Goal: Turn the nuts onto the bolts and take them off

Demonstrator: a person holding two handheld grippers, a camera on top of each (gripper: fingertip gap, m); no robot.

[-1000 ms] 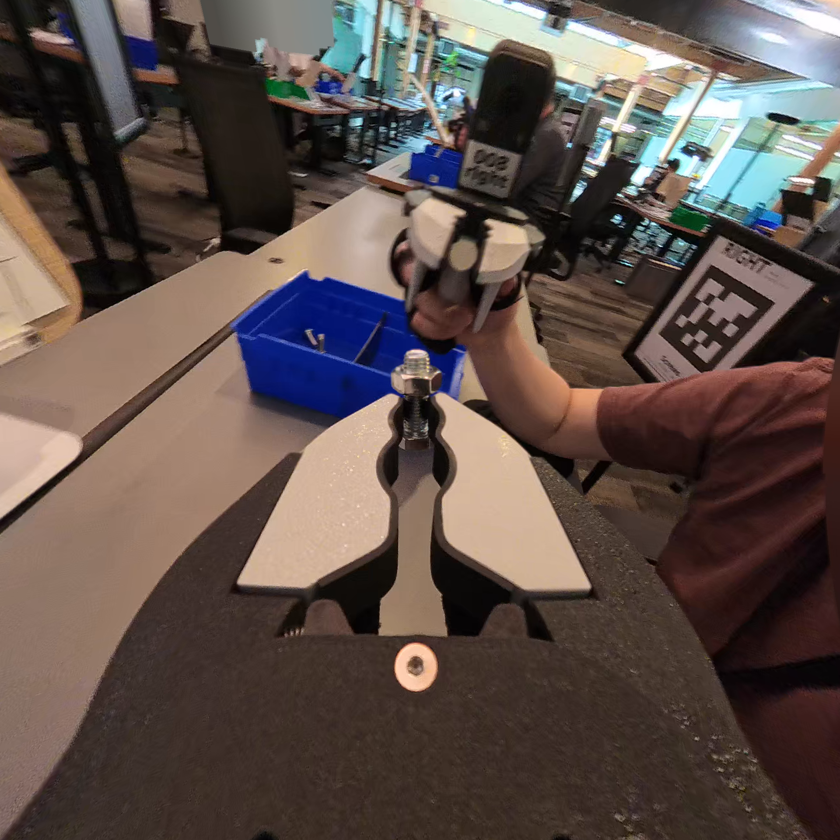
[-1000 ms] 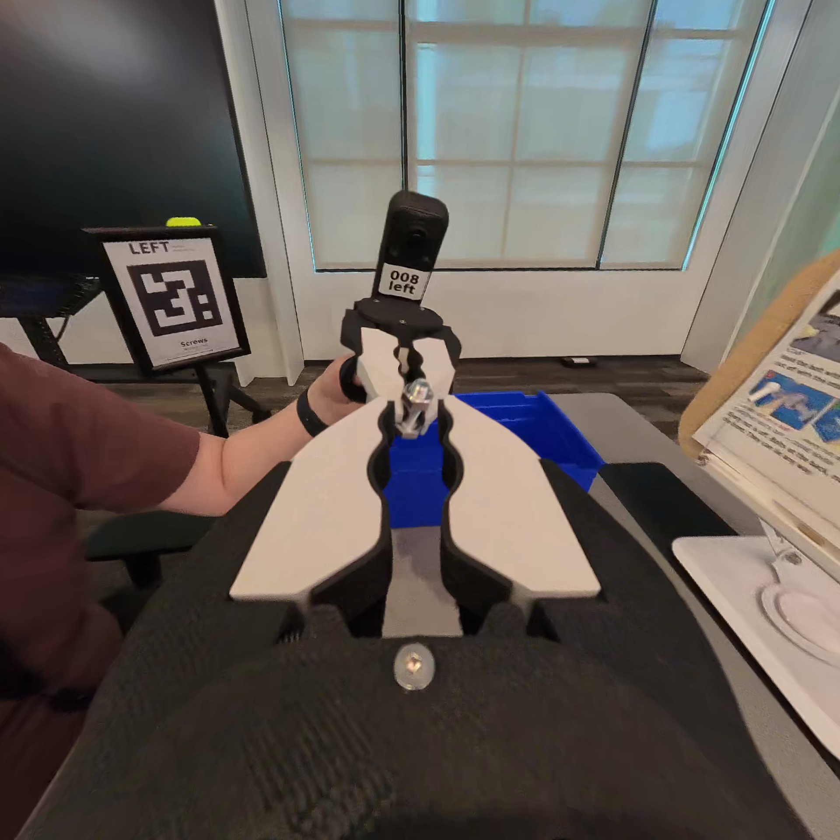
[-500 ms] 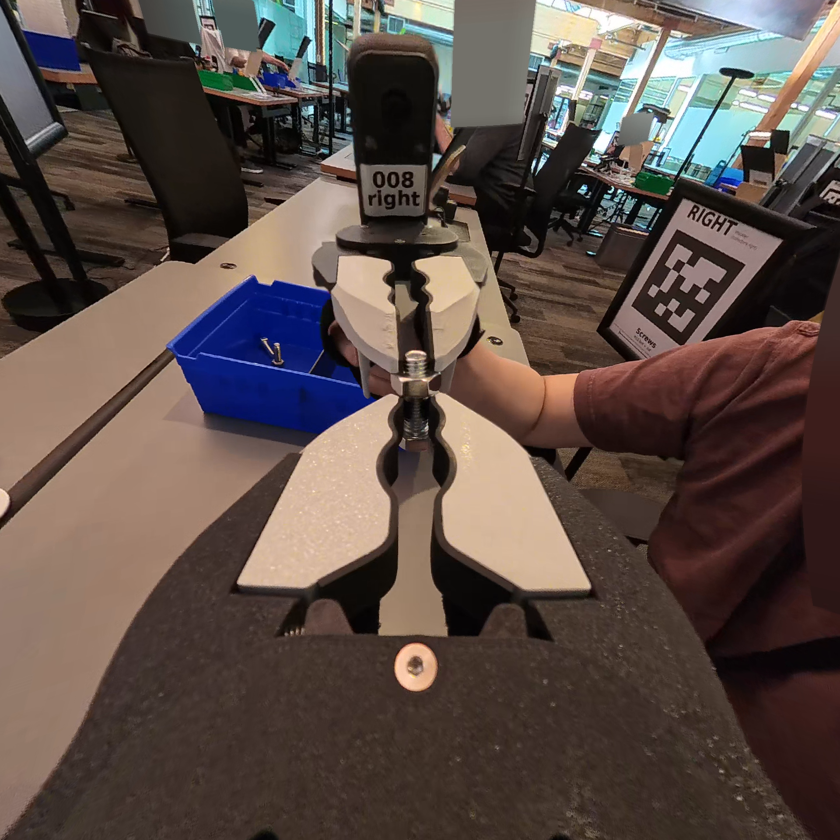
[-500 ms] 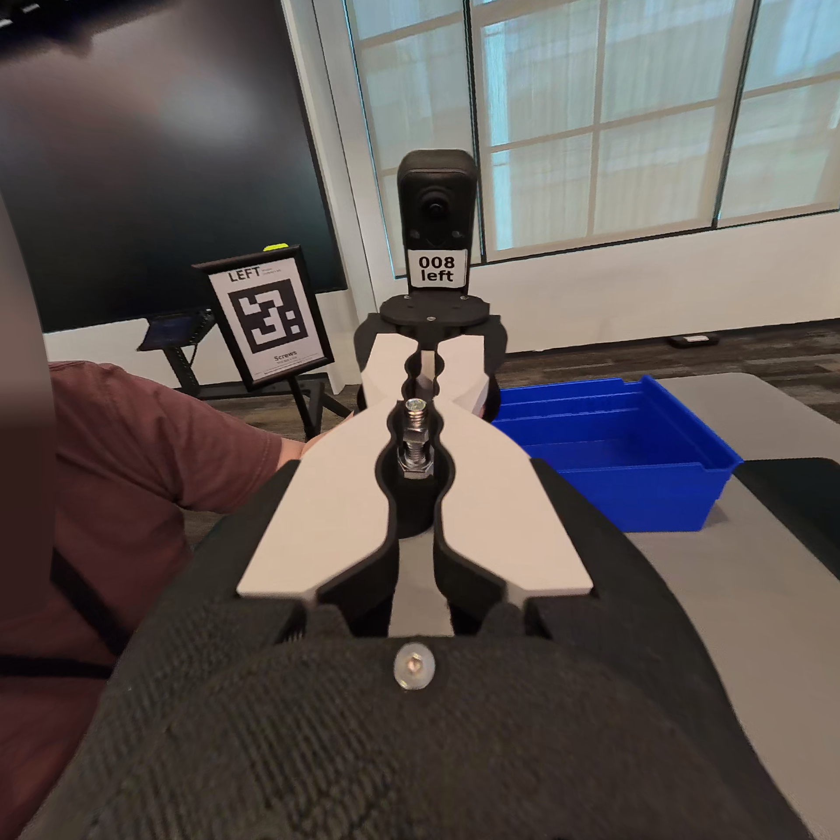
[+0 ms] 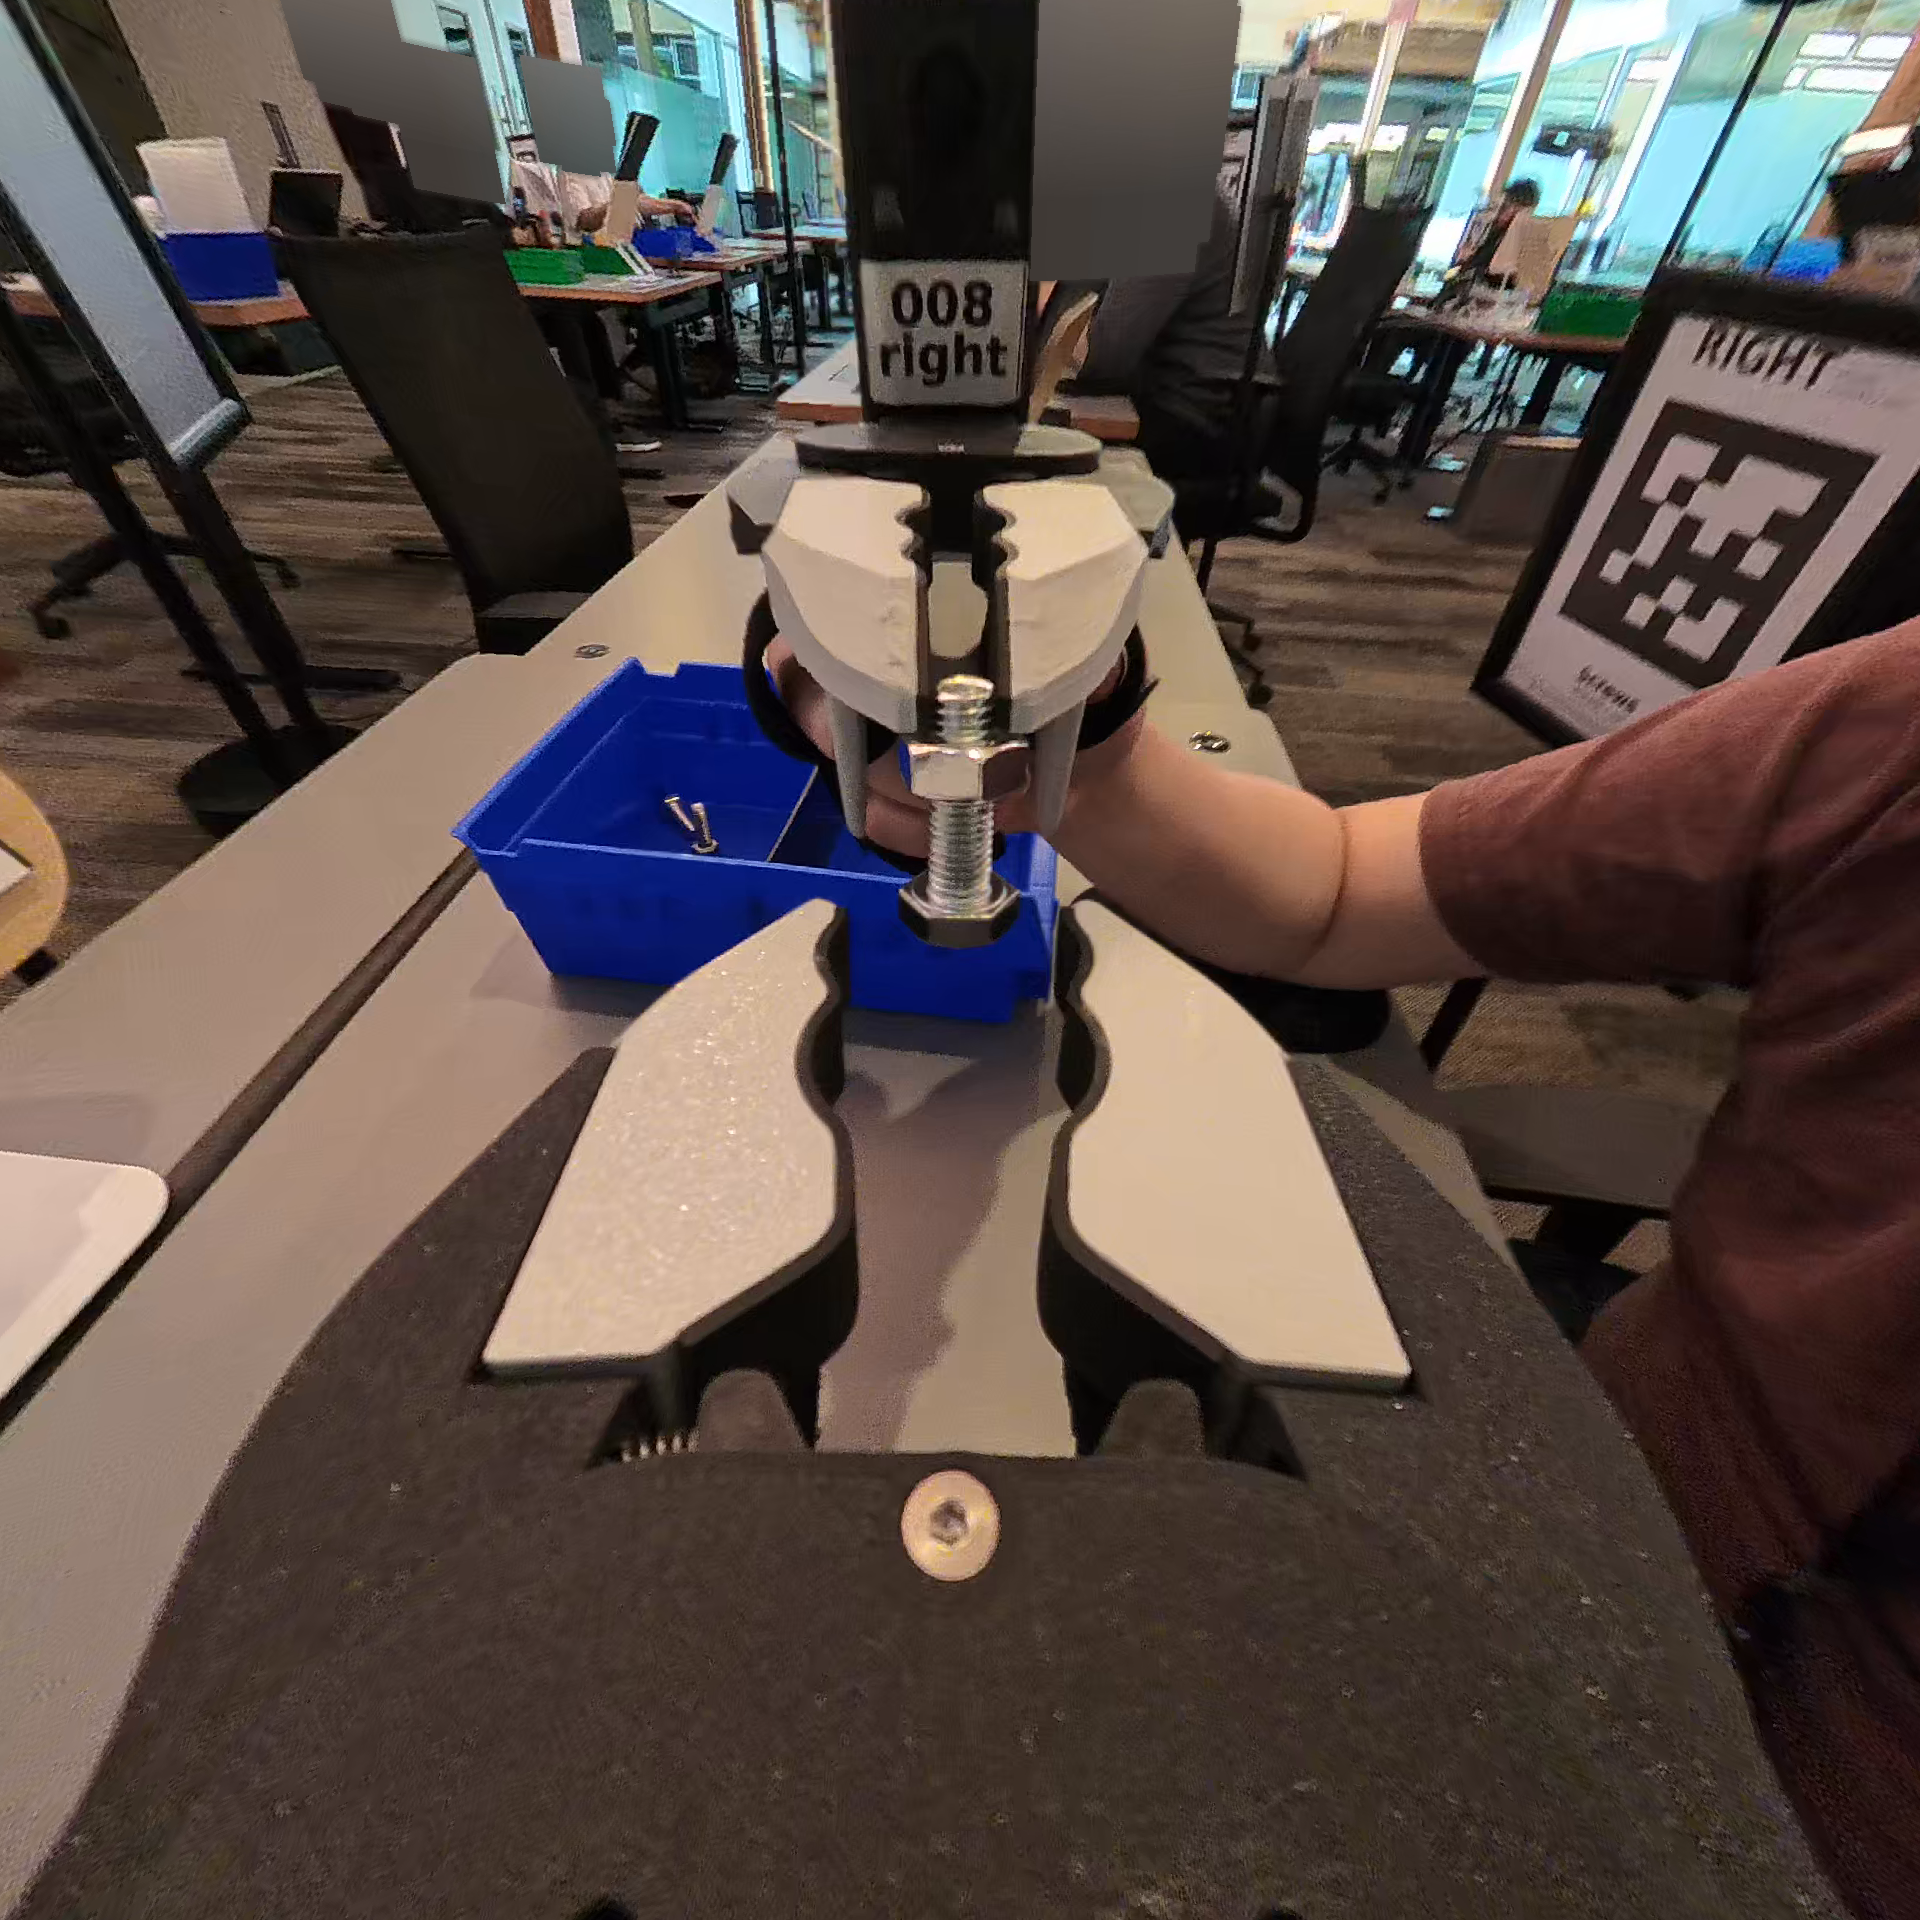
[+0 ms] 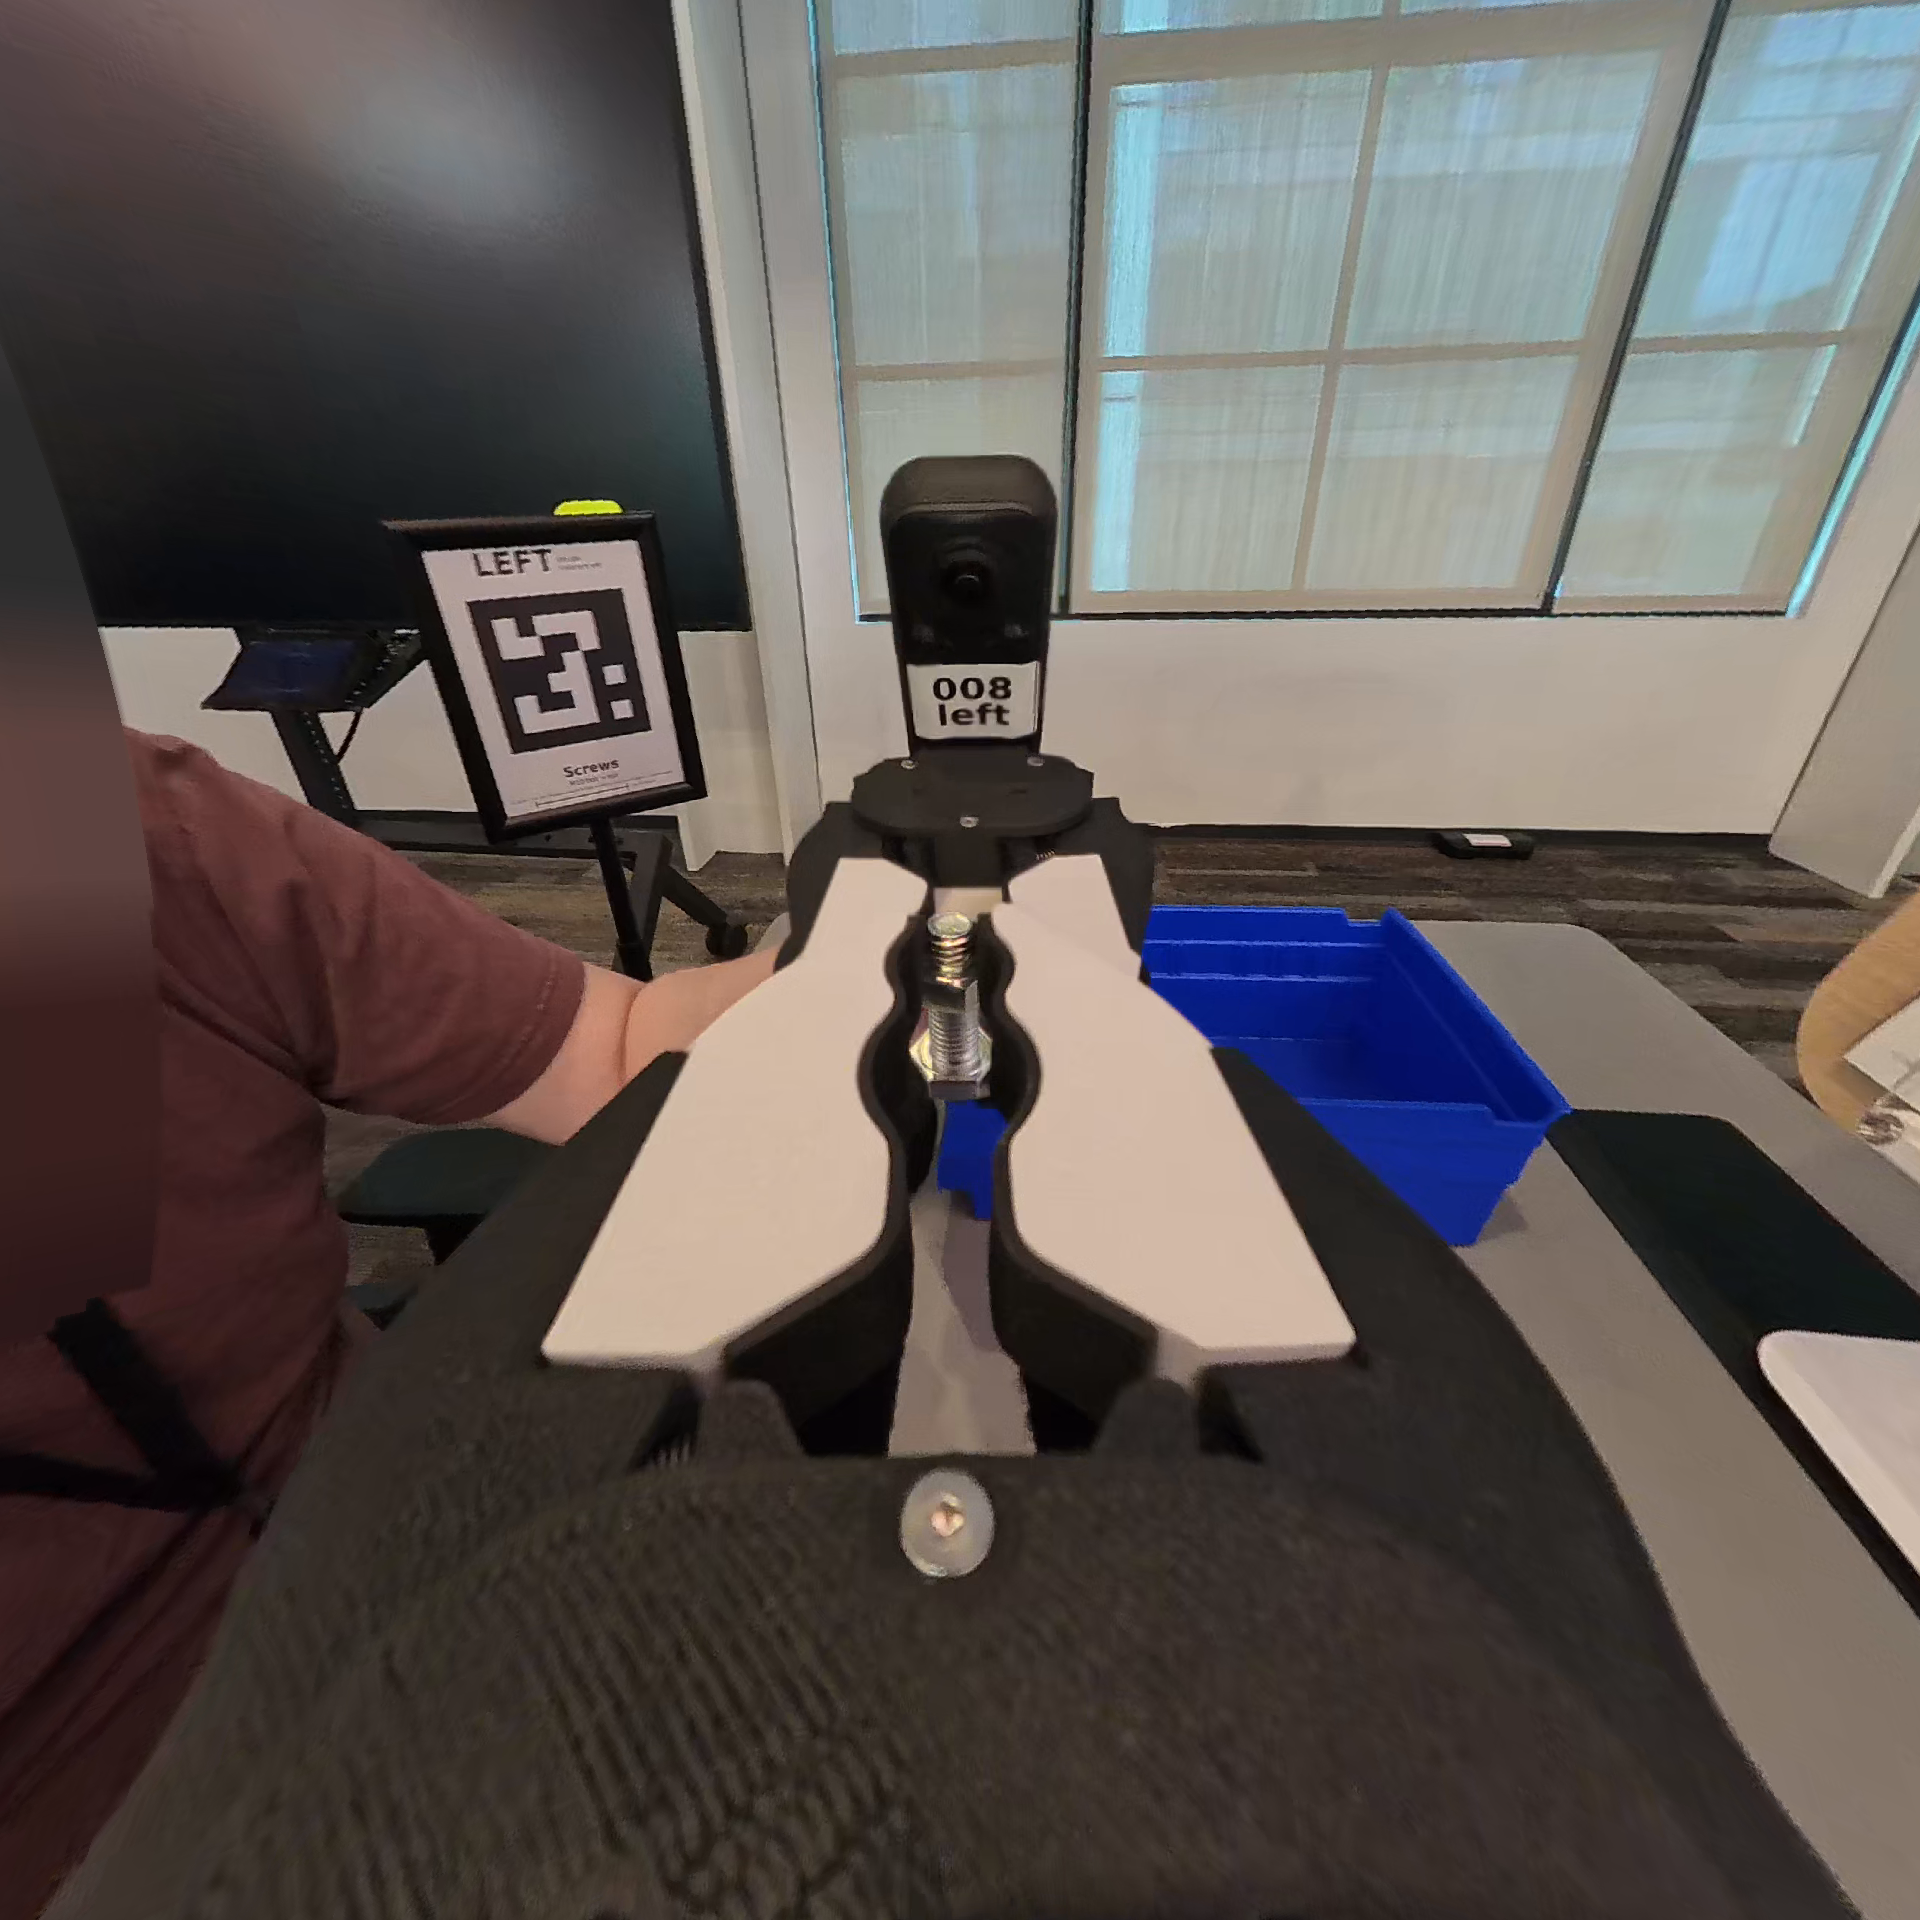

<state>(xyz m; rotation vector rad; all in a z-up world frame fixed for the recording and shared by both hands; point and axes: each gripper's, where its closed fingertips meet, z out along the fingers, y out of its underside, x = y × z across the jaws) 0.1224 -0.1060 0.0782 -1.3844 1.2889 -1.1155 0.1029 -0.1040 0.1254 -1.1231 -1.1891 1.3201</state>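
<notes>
a: what's the left gripper (image 5: 943, 940) up to?

b: its pale fingers are spread wide with nothing between them. the bolt (image 5: 958, 823) hangs just past its fingertips, head end down, not touching either finger.

a: so who's got the bolt?

b: the right gripper (image 5: 954, 764), facing the left one. its jaws are closed on the nut (image 5: 964, 767), which sits partway up the thread, with a short stub of thread poking out above it.

a: how does the hardware look?

b: shiny silver, coarse thread, hex head at the bottom, hex nut a bit brighter. bolt stands upright. from the right wrist view the bolt (image 6: 948, 1013) sits right in the scalloped gap near that gripper's (image 6: 951, 977) tips, with the nut (image 6: 945, 970) pinched there, and the left gripper (image 6: 961, 894) is straight ahead behind it.

a: anything else around?

b: a blue bin (image 5: 665, 894) on the grey table (image 5: 260, 1039), ahead and to the left of the left gripper, with two small screws (image 5: 688, 821) lying in it.
</notes>
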